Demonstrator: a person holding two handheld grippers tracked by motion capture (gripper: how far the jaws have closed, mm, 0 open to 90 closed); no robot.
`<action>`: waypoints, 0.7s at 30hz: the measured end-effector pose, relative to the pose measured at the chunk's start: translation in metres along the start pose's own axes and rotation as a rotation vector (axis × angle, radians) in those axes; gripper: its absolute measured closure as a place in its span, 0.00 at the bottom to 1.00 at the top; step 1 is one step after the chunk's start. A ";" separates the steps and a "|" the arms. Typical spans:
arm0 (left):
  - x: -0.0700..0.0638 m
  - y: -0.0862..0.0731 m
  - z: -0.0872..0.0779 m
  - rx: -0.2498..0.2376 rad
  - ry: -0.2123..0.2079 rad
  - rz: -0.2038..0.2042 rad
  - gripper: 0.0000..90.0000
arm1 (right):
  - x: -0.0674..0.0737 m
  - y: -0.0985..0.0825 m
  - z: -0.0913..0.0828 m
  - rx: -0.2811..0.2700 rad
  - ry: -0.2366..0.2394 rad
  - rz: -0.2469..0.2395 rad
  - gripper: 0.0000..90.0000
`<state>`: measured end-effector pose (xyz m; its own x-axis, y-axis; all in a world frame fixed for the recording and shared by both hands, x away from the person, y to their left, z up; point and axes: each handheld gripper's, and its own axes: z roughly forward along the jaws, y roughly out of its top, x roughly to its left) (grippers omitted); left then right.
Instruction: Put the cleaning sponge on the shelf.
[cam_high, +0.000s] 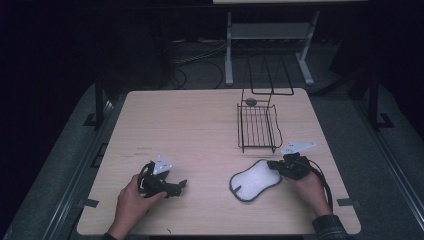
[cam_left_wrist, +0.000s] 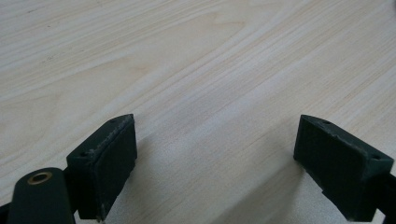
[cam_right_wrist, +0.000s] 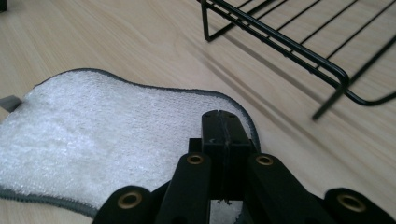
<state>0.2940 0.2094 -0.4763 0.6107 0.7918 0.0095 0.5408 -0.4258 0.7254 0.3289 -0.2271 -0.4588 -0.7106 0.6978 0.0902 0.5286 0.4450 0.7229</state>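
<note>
The right gripper (cam_right_wrist: 223, 122), jaws pressed together, is hovering over the near edge of the white, grey-trimmed microfibre pad (cam_high: 255, 181) lying on the pale wooden worktop (cam_high: 190, 125) beside the black wire rack (cam_high: 258, 127); whether they are pinching fabric is unclear. Next, probably lifting it rackward. The left gripper (cam_left_wrist: 219, 154) is resting with jaws wide, empty.

grippers: black, grey three-cornered plates | fingers (cam_left_wrist: 105, 163): black, brass rivets | sleeve (cam_high: 331, 227): plaid

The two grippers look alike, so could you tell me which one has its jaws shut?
The right gripper, over the white cloth: its jaws are pressed together. The left gripper has jaws wide apart above bare table.
</note>
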 end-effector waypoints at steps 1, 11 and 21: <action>0.000 0.000 0.000 0.000 0.000 0.000 0.14 | 0.000 -0.001 -0.002 0.002 -0.004 0.006 1.00; 0.000 0.000 0.000 0.000 0.000 0.000 0.14 | -0.003 -0.016 -0.020 0.016 -0.040 0.035 1.00; 0.000 0.000 0.000 0.000 0.000 -0.001 0.14 | -0.008 -0.032 -0.037 0.013 -0.060 0.087 1.00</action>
<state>0.2943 0.2090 -0.4764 0.6100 0.7924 0.0086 0.5414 -0.4246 0.7257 0.3004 -0.2677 -0.4567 -0.6331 0.7661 0.1111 0.5935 0.3882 0.7050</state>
